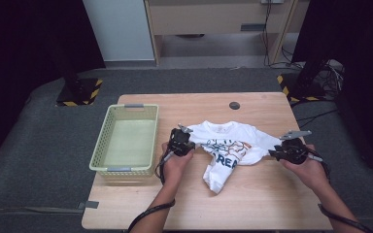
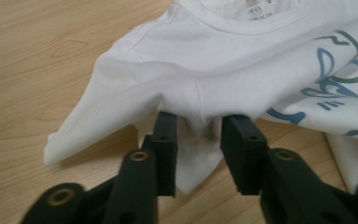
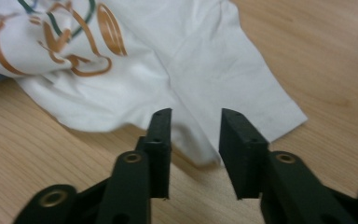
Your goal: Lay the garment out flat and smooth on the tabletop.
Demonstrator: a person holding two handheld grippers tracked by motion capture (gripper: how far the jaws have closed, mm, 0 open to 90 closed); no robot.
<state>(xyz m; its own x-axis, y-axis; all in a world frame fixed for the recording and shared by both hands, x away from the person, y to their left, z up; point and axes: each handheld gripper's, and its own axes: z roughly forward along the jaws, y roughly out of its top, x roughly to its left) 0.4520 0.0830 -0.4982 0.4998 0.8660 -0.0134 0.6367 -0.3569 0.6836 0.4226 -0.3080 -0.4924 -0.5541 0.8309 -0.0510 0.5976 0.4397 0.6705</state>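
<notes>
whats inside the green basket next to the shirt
The green basket looks empty: its pale bottom shows bare. The strip just behind its near wall is hidden.

Even overhead light, soft shadows, blurred jaws

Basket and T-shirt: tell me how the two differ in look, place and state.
The basket is pale green, stiff and latticed; the T-shirt is white, soft and printed in blue, orange and green. The basket stands upright near the table's left edge; the T-shirt lies crumpled at the middle. The basket holds nothing and no gripper is at it; the T-shirt has one at each side. Both rest on the wooden table.
</notes>
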